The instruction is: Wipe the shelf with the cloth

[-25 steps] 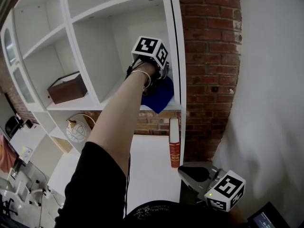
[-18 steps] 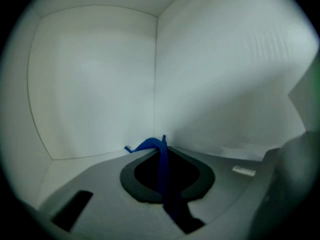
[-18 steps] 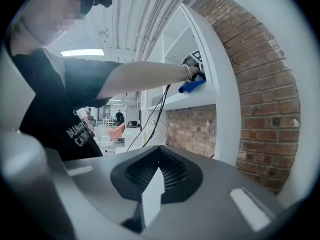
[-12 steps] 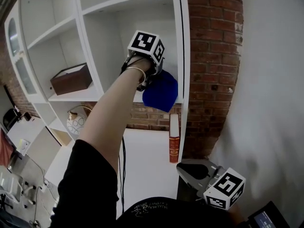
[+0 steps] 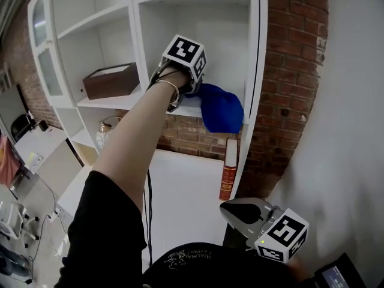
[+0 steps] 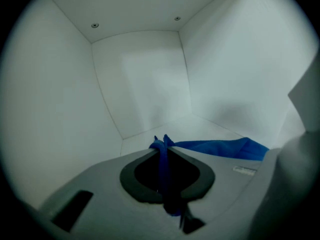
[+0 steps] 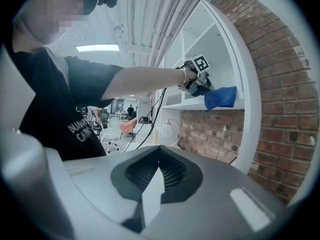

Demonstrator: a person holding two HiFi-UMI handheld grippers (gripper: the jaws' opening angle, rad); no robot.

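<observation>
Since a second ago the cloth (image 5: 221,108) has slid right along the shelf (image 5: 187,110) and now bunches at its right front corner, part of it drooping over the edge. It is soft, deep blue and crumpled. The shelf is smooth, flat white board, one square bay of a tall white unit. A brown box (image 5: 111,81) sits in the bay to the left. Rough red brick (image 5: 294,71) runs up the right side and shows below the shelf, where a red book (image 5: 228,171) stands upright. The left gripper (image 6: 162,146) is clamped on a twisted fold of cloth, low over the board. The right gripper (image 7: 155,181) hangs near and low, jaws together, empty.
</observation>
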